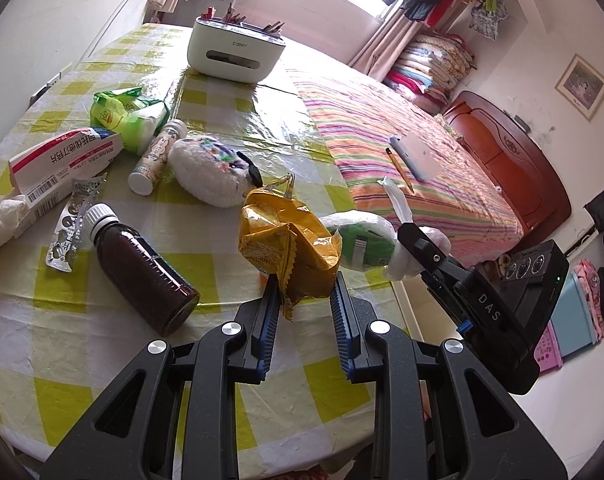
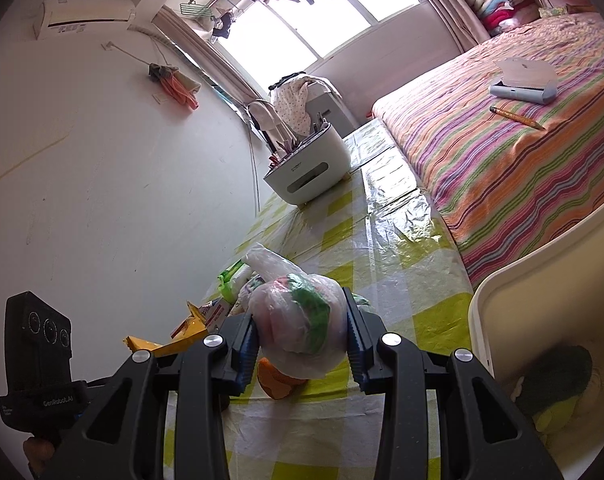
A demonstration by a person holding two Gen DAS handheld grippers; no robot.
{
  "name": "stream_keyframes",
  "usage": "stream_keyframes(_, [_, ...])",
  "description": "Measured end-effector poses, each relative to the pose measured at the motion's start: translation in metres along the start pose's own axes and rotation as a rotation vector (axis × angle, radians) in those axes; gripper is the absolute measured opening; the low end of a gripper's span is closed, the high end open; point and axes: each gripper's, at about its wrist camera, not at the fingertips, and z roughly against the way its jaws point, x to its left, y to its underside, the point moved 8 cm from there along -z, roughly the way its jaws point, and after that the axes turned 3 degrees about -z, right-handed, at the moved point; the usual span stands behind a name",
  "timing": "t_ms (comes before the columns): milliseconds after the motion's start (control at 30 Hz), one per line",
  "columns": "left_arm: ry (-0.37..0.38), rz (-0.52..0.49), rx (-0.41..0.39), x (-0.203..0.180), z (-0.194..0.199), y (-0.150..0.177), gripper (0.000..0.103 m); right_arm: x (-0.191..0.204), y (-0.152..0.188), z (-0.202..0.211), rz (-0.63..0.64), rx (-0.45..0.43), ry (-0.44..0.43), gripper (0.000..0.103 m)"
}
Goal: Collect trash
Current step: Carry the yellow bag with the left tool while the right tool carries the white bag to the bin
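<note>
My left gripper (image 1: 305, 284) is shut on a crumpled yellow snack wrapper (image 1: 290, 248), held just above the checked tablecloth (image 1: 102, 360). To its right my right gripper (image 1: 422, 248) grips a knotted white plastic bag (image 1: 362, 240) with green packaging inside. In the right wrist view the right gripper (image 2: 300, 312) is shut on that bag (image 2: 298, 328), which bulges between both pads. The yellow wrapper (image 2: 186, 332) shows at lower left, beside the left gripper's camera body (image 2: 34, 344). Something orange (image 2: 278, 384) lies under the bag.
On the table lie a brown bottle (image 1: 142, 272), a blister pack (image 1: 70, 232), a medicine box (image 1: 62, 160), a white tube (image 1: 158, 156), a knitted pouch (image 1: 214, 168), a green tissue pack (image 1: 126, 116) and a white organiser (image 1: 234, 52). A white bin (image 2: 542, 280) stands right; a striped bed (image 1: 402, 148) lies beyond.
</note>
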Motion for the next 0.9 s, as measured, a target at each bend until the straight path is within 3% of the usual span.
stream_keyframes(900, [0.045,-0.161,0.091,-0.090,-0.054,0.017,0.026,-0.054,-0.030,0.053,-0.085,-0.119,0.059,0.036])
